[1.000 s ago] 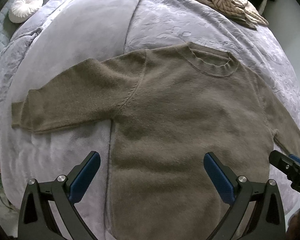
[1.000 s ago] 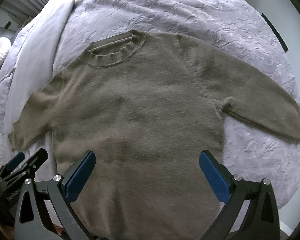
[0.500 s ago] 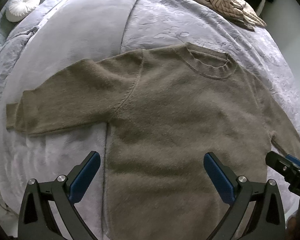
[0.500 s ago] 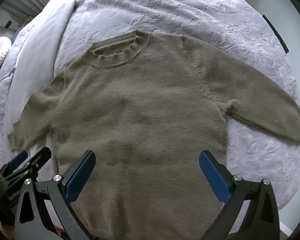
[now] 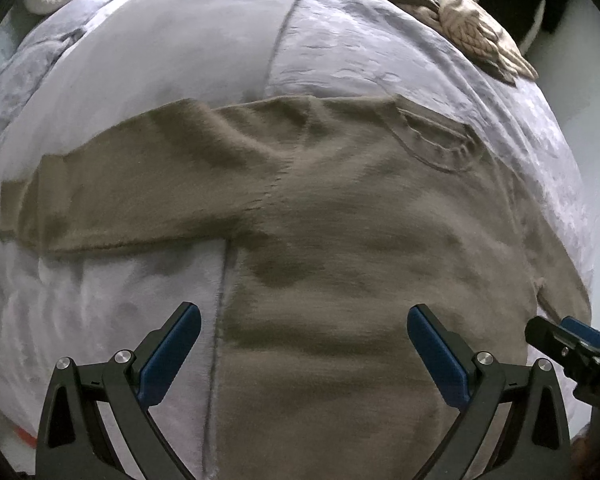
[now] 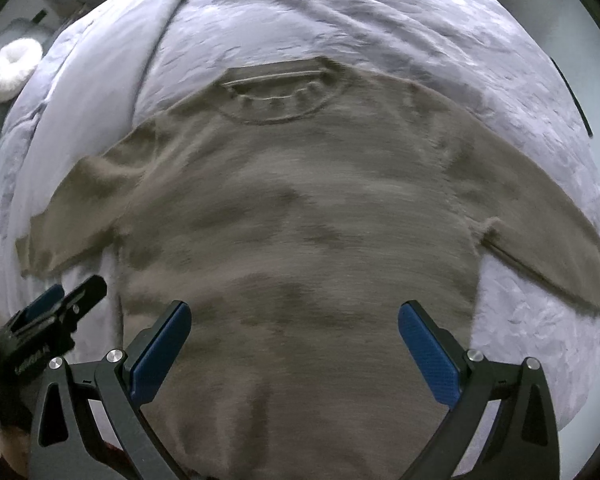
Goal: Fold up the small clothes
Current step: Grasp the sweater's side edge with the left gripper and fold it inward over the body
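While a brown sweater lies spread front-up across the lavender bedspread of a bed, we hold both tools above its lower body, neither touching the knit as far as the blurred views show. Our left hand-held gripper hangs over the sweater's left side seam with its blue pads wide apart and nothing between them; our right hand-held gripper is likewise released over the middle of the torso. Both sleeves stretch outward, the left sleeve reaching onto the paler blanket, the right sleeve running toward the bed's edge. A heap of other clothes sits at the far end, and a white round cushion lies beside the bed. We judge that no fold has yet been made. The risks from here: pads pinching only the top layer so the back stays behind and bunches, catching the bedspread along with the hem, or uneven lifts by the two tools leaving a skewed fold.
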Motion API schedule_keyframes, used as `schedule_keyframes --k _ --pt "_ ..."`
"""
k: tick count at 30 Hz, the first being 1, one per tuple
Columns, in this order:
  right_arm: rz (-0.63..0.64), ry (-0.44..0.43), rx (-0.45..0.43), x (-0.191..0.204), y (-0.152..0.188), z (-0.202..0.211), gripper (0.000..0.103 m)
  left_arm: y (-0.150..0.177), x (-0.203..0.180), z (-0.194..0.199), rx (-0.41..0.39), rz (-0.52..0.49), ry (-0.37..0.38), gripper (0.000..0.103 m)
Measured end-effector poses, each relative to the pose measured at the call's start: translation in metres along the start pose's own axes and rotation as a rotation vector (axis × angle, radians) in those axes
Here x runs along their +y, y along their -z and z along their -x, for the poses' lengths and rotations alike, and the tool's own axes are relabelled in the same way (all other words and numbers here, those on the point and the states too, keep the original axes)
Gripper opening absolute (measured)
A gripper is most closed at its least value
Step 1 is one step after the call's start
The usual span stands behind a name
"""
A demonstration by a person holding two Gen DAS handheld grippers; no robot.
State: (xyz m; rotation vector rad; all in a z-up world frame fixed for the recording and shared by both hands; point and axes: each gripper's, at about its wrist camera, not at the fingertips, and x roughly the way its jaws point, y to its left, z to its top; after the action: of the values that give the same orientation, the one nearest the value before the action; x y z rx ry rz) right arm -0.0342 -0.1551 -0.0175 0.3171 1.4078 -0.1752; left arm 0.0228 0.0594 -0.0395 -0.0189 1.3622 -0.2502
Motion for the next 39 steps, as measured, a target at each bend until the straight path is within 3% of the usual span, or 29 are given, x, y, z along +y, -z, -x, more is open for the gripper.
schedule_keyframes --k 8,15,18,22,26,27,29,30,31,32,33,37,39 --pt "0.128 -0.03 0.02 0.047 0.011 -0.014 0.103 -0.001 0.1 -0.008 -0.075 0.184 0.001 0.103" --pt "0.195 -0.047 0.086 0.079 0.025 -0.032 0.103 0.0 0.233 -0.024 -0.184 0.478 -0.041 0.103" --pt "0.219 -0.042 0.108 0.089 0.029 -0.038 0.103 -0.002 0.284 -0.043 -0.186 0.615 -0.036 0.103" --pt "0.238 -0.036 0.129 0.1 0.032 -0.045 0.103 -0.013 0.32 -0.064 -0.203 0.722 -0.003 0.103" --pt "0.243 -0.04 0.147 0.104 0.035 -0.05 0.103 -0.031 0.33 -0.063 -0.285 0.732 -0.012 0.103" --pt "0.244 -0.041 0.149 0.104 0.035 -0.05 0.103 -0.032 0.331 -0.061 -0.309 0.737 -0.006 0.099" --pt "0.245 -0.046 0.151 0.104 0.036 -0.051 0.103 -0.032 0.337 -0.056 -0.342 0.75 0.004 0.074" --pt "0.245 -0.048 0.151 0.103 0.035 -0.051 0.103 -0.03 0.336 -0.058 -0.347 0.746 0.016 0.047" --pt "0.243 -0.051 0.146 0.102 0.035 -0.05 0.103 -0.03 0.339 -0.058 -0.362 0.732 0.077 0.02" --pt "0.24 -0.054 0.142 0.101 0.034 -0.05 0.103 -0.031 0.339 -0.057 -0.379 0.726 0.139 0.011" --pt "0.235 -0.059 0.137 0.099 0.034 -0.05 0.103 -0.03 0.341 -0.054 -0.407 0.726 0.204 0.012" --pt "0.211 -0.082 0.122 0.089 0.031 -0.047 0.103 -0.035 0.337 -0.033 -0.457 0.647 0.255 0.012" --pt "0.188 -0.091 0.113 0.081 0.029 -0.044 0.103 -0.038 0.313 -0.019 -0.481 0.575 0.296 0.012"
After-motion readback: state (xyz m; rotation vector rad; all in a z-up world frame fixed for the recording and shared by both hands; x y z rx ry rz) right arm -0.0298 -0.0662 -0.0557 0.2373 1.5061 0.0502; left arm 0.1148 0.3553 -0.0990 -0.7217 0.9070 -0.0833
